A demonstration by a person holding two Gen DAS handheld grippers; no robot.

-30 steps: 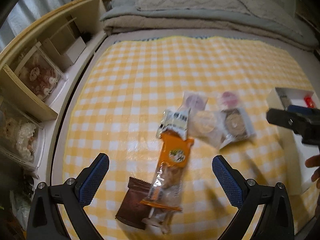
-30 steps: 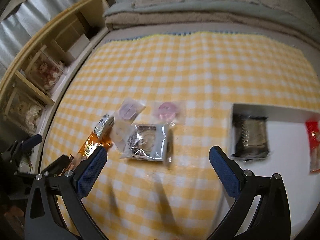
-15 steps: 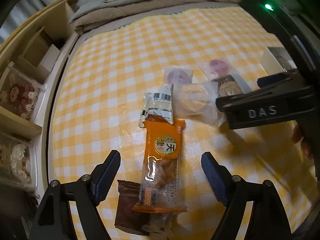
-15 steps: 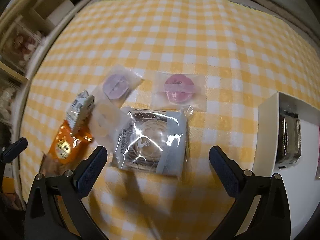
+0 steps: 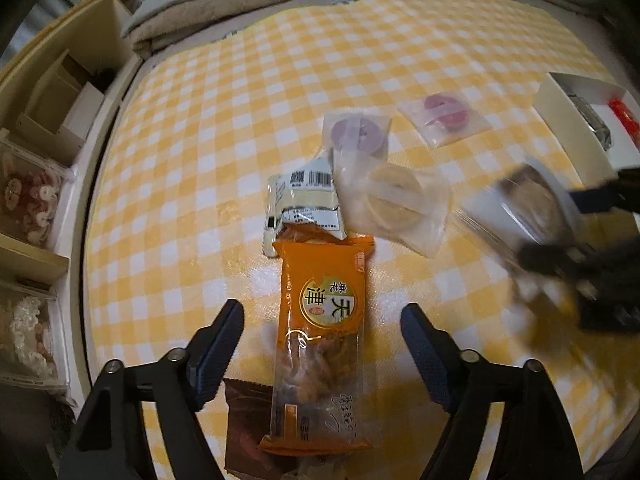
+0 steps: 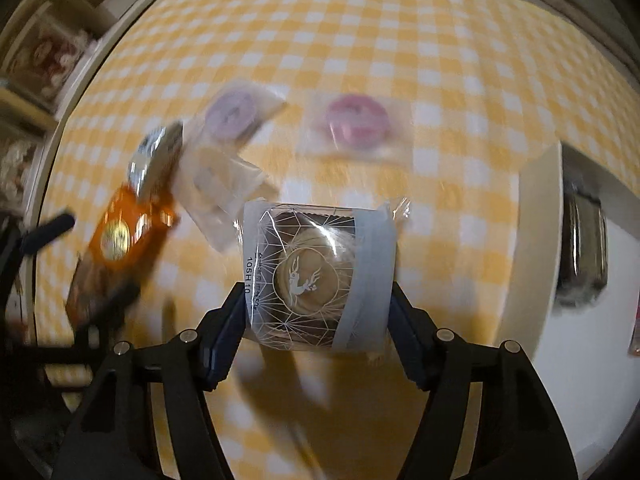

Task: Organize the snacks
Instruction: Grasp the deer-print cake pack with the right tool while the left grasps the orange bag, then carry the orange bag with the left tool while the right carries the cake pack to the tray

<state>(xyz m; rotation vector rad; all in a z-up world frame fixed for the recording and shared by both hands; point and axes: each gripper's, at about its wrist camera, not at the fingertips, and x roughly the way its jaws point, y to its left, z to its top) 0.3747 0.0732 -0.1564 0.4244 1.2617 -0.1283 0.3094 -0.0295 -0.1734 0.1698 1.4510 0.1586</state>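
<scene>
The right hand-held gripper is clamped on a clear-wrapped round pastry with a white deer print, holding it above the yellow-and-white checked cloth, left of a white box. The left hand-held gripper hangs with its blue-padded jaws spread wide and nothing between them, over a long orange snack packet lying on the cloth. Just beyond that packet lie a small white barcoded packet, a pale round pastry in clear wrap, a purple one and a pink one. Wooden shelves stand at the far left.
</scene>
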